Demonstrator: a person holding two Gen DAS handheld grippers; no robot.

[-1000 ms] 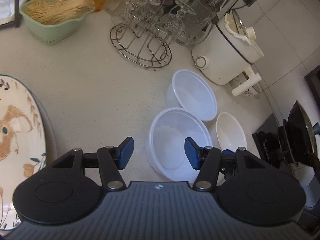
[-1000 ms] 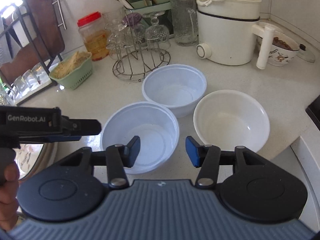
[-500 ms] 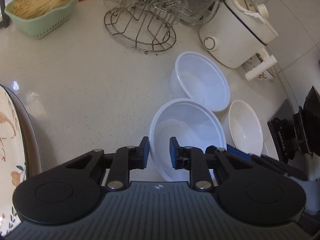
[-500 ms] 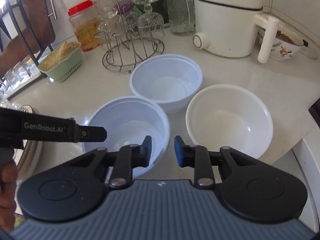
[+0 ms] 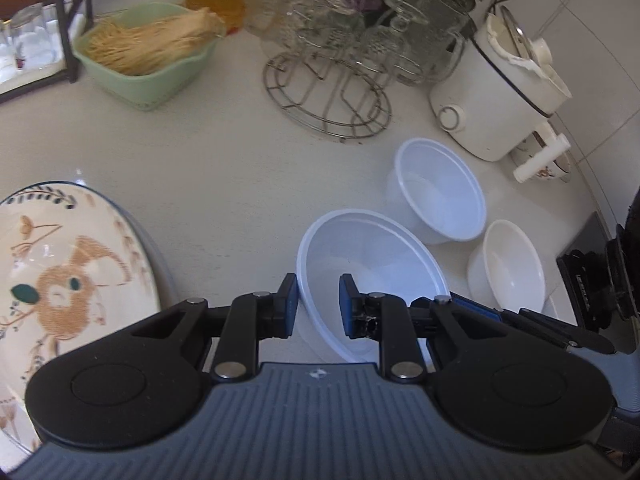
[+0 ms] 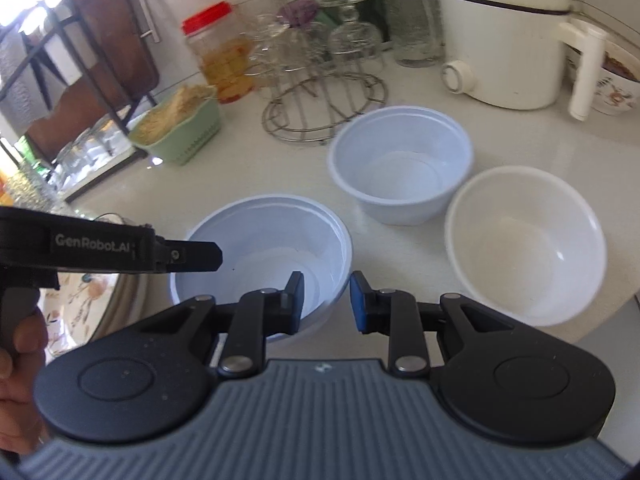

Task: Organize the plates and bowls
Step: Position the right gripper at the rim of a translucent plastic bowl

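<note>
Three white bowls stand on the counter. The nearest plastic bowl [image 5: 372,264] [image 6: 276,248] is held by both grippers. My left gripper [image 5: 319,304] is shut on its left rim. My right gripper [image 6: 326,300] is shut on its right rim and shows in the left wrist view [image 5: 476,308]. The bowl looks tilted and raised a little. A second plastic bowl [image 5: 440,196] [image 6: 404,168] stands behind it, and a white ceramic bowl [image 5: 508,264] [image 6: 524,240] to the right. A painted plate [image 5: 60,280] [image 6: 80,296] lies at the left on a stack.
A wire glass rack [image 5: 328,92] [image 6: 324,100] stands at the back, with a green basket [image 5: 148,56] [image 6: 176,132], a red-lidded jar [image 6: 220,52], a white cooker [image 5: 496,96] [image 6: 508,36] and a patterned bowl [image 6: 616,84]. A stove and pan [image 5: 608,280] are at the right.
Both grippers closed from wide open onto opposite rims of the nearest bowl. The bowl has since tipped and risen slightly, and both views have shifted.
</note>
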